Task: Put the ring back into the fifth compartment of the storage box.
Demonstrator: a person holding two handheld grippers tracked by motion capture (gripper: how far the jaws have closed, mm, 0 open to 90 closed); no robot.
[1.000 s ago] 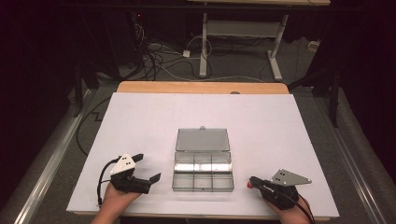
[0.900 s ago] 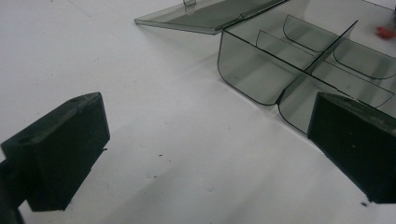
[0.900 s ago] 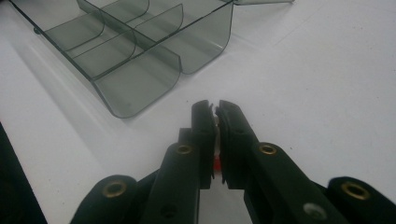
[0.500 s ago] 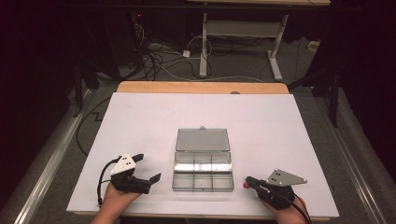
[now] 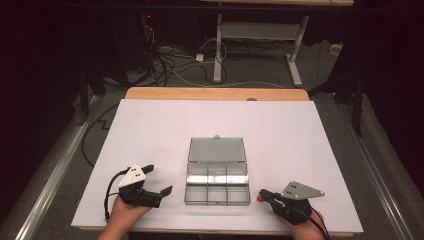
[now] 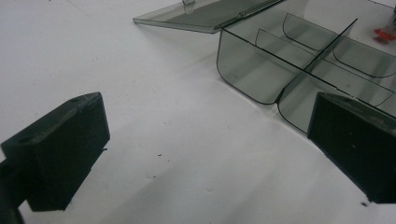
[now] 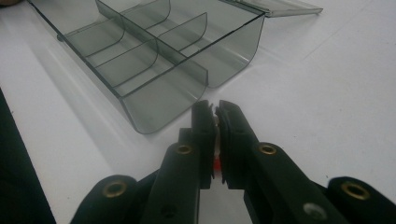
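Jaws of the right gripper [image 7: 215, 109] stand pressed almost together, clamping a small red piece [image 7: 215, 163] that shows in the narrow gap between them; in the high view the same red piece [image 5: 259, 198] sits at the tip of the right gripper [image 5: 263, 196]. Just ahead of those tips lies the clear compartment box [image 7: 154, 60], lid open flat behind it. The left gripper [image 5: 159, 180] holds nothing, jaws spread wide, with the box [image 6: 303, 65] ahead and to its right on the white table [image 5: 150, 130].
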